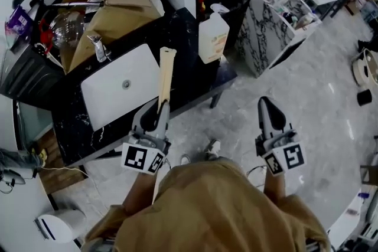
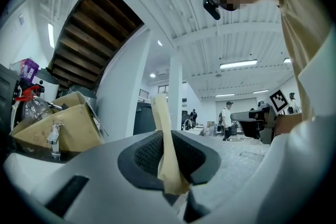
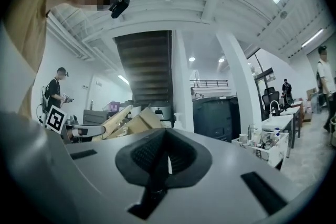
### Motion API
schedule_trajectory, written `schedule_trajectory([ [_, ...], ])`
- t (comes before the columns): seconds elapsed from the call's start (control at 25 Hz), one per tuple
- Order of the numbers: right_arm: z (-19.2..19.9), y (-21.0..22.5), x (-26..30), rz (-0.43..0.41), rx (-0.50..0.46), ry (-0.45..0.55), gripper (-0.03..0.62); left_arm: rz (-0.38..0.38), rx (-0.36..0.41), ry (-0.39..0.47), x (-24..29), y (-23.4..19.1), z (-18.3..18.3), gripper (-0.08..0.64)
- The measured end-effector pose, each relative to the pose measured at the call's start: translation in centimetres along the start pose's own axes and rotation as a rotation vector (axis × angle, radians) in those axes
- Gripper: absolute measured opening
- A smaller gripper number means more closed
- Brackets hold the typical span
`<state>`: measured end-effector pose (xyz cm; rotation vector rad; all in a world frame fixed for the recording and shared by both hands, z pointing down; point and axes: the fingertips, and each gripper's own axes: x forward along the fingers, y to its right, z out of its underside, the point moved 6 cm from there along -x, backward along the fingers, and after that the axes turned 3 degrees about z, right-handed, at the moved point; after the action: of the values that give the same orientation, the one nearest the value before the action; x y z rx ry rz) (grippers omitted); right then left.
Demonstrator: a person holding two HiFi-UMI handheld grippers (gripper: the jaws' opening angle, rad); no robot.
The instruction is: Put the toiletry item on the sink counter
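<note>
The toiletry item is a long, flat beige tube. My left gripper is shut on its lower end, so it sticks out over the front edge of the black counter, beside the white sink basin. In the left gripper view the tube rises from between the closed jaws of the left gripper. My right gripper hangs over the floor to the right, shut with nothing in it. The right gripper view shows the right gripper with its pads together.
A faucet stands at the sink's back left, with an open cardboard box behind it. A white pump bottle sits at the counter's right end. A marble-patterned bin of small items stands on the floor to the right.
</note>
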<state>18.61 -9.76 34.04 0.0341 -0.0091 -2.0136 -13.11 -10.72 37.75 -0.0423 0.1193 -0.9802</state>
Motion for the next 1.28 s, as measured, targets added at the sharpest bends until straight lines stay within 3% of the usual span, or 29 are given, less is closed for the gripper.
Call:
schedule_trajectory([
  [0.32,0.6,4.9,4.3,-0.076,0.008,-0.003,0.003,-0.071,0.023,-0.005,4.5,0.3,0.0,0.040],
  [0.72,1.3,4.8,7.5,-0.153,0.025,-0.007,0.003,-0.130,0.015,-0.042,4.3,-0.5,1.0,0.040],
  [1.28,1.5,3.5,4.8,-0.096,0.014,-0.030,0.003,-0.105,0.007,-0.157,6.1,-1.2,6.6,0.040],
])
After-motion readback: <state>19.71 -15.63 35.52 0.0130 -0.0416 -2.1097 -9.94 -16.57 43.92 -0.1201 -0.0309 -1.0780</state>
